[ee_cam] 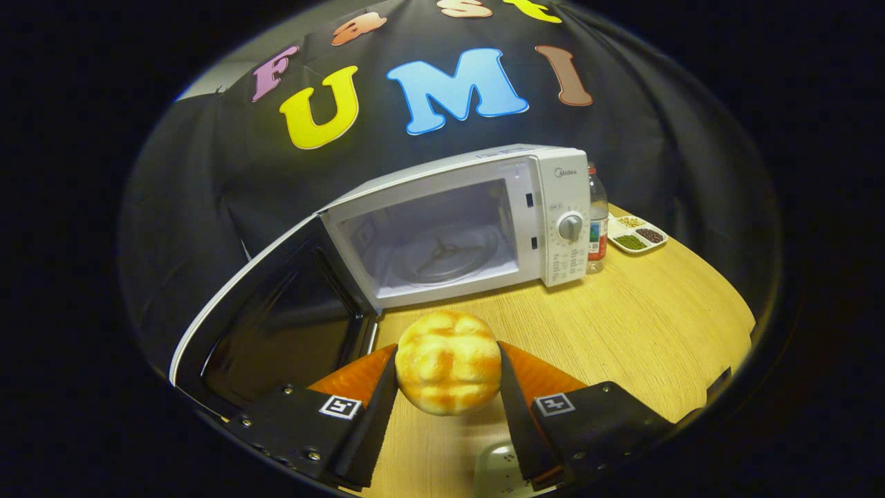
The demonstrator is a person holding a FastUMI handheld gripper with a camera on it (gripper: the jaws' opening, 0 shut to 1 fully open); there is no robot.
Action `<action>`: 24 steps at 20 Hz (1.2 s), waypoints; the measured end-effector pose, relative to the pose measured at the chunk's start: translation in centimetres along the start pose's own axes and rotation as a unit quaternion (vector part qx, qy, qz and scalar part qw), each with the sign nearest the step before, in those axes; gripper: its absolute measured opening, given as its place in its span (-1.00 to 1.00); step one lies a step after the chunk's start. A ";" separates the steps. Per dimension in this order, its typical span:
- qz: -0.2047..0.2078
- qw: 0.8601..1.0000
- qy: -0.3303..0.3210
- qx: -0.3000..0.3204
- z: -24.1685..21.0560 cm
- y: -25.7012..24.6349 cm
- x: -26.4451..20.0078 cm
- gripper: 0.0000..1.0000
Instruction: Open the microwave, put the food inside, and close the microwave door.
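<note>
Microwave (470,221) cavity ahead unobstructed; door (276,325) swung aside.

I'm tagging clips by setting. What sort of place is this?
Likely a staged kitchen booth: an open microwave on a wooden table, a bun gripped by the gripper, black cloth wall behind.

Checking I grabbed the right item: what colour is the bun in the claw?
Golden yellow with browner patches; the bun shows best in the gripper view.
</note>
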State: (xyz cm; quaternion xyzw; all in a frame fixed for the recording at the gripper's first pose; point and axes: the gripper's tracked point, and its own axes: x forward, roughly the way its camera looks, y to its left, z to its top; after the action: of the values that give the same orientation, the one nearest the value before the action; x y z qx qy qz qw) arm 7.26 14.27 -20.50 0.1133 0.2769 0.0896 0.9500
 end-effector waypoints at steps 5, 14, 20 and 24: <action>0.026 0.999 -0.027 0.019 2.6 1.6 3.4 0.52; 0.038 0.996 -0.049 0.057 5.1 2.1 10.7 0.52; 0.039 0.993 -0.061 0.091 5.8 1.9 15.7 0.51; 0.046 0.992 -0.071 0.096 6.5 2.1 18.1 0.52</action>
State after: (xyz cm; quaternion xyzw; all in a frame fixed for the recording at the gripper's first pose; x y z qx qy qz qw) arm 25.64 19.47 -23.77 0.2232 0.2103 0.0980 0.9468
